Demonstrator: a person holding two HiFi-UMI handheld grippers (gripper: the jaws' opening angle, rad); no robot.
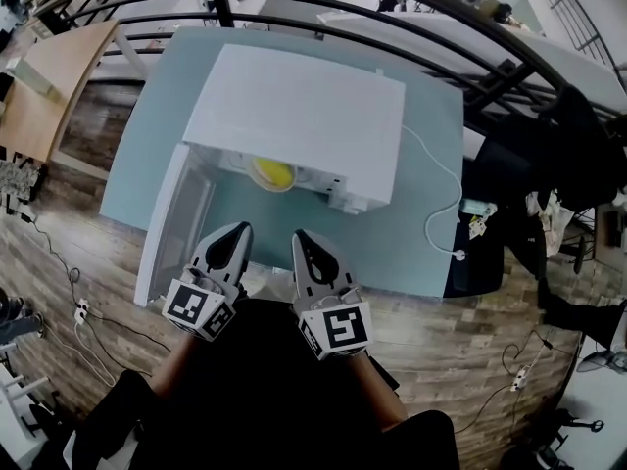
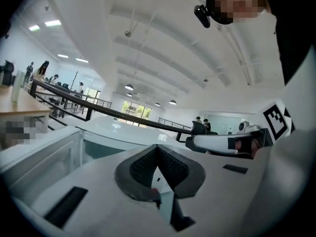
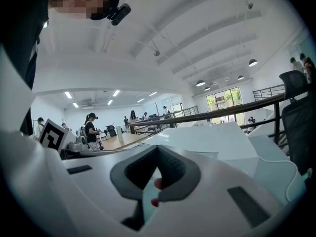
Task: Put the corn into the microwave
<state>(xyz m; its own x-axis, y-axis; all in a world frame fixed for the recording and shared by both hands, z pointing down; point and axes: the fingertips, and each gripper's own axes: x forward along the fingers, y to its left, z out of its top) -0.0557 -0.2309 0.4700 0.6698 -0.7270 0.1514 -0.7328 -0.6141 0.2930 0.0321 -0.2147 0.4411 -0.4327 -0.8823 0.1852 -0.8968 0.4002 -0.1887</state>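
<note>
White box microwave [image 1: 304,116], door open, on teal desk [image 1: 431,145]; yellow corn cob [image 1: 272,172] inside. Left gripper [image 1: 236,230], right gripper [image 1: 305,239]: jaws closed, empty.

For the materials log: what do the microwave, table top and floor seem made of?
Microwave: smooth matte white shell, painted metal or plastic.
Table top: uniform pale teal, no grain, probably laminate.
Floor: planks with grain and seams, wood or wood-look.
</note>
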